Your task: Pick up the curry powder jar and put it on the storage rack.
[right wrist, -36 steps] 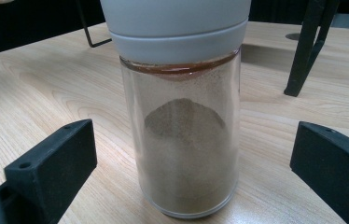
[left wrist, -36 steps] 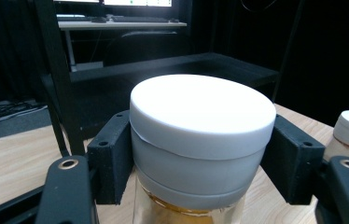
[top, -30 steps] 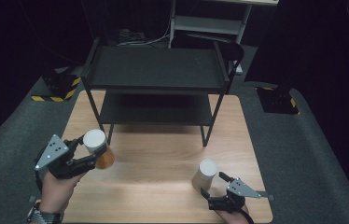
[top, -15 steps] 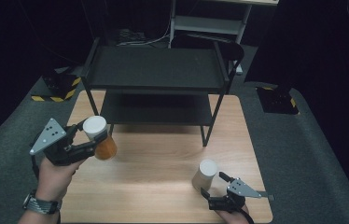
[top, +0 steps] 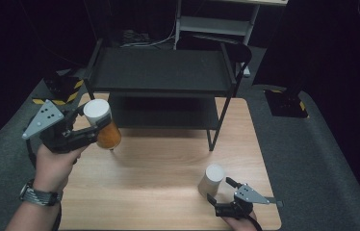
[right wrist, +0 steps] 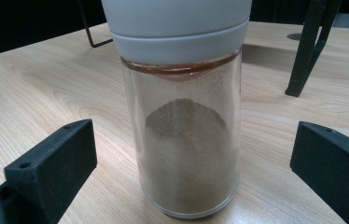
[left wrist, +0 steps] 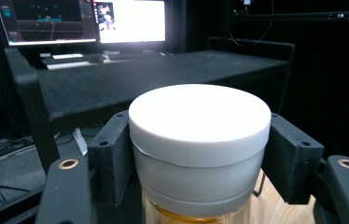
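Two white-capped jars are counted, one per tool. The amber jar (top: 104, 127) is gripped at its cap by the closed left tool (top: 87, 131) and held upright above the table's (top: 168, 202) left far part, just before the black shelf rack (top: 161, 72). The powder jar (top: 211, 180) stands upright at near right, between the parted jaws of the right tool (top: 220, 190), untouched.

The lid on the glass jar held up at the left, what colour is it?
White, a plain round plastic lid, best seen in the left gripper view.
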{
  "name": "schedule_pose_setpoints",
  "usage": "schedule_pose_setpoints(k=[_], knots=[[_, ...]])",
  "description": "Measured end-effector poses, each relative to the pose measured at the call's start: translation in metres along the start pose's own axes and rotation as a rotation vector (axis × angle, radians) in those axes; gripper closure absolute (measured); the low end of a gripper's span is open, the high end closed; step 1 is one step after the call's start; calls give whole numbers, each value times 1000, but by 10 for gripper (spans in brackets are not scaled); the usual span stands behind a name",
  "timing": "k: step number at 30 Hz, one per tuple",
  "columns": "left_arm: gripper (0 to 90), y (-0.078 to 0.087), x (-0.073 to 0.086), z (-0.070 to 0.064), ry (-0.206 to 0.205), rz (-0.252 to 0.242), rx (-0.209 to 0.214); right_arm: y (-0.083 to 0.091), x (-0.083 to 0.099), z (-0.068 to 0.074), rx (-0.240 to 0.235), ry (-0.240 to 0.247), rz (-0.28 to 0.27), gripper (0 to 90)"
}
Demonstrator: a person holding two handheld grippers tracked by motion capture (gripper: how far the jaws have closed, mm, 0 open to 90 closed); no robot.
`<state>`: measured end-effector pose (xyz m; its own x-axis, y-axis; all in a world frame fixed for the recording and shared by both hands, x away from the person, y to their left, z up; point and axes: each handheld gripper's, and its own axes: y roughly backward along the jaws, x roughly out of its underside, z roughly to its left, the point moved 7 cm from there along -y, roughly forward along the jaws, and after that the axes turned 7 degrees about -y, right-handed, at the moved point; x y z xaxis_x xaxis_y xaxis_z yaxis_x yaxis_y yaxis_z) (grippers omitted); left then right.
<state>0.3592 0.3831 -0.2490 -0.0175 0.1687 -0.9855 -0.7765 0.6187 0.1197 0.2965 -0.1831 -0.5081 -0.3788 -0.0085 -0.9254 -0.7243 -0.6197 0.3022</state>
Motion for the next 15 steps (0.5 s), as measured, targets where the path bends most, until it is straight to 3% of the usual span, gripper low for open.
schedule_pose_setpoints(k=[7, 15], knots=[[332, -5, -17, 3, -16, -2, -9, 0, 0, 0, 0, -4, -1, 0], [332, -14, -36, 10, -1, -13, -13, 1, 0, -1, -1, -10, -4, 0]])
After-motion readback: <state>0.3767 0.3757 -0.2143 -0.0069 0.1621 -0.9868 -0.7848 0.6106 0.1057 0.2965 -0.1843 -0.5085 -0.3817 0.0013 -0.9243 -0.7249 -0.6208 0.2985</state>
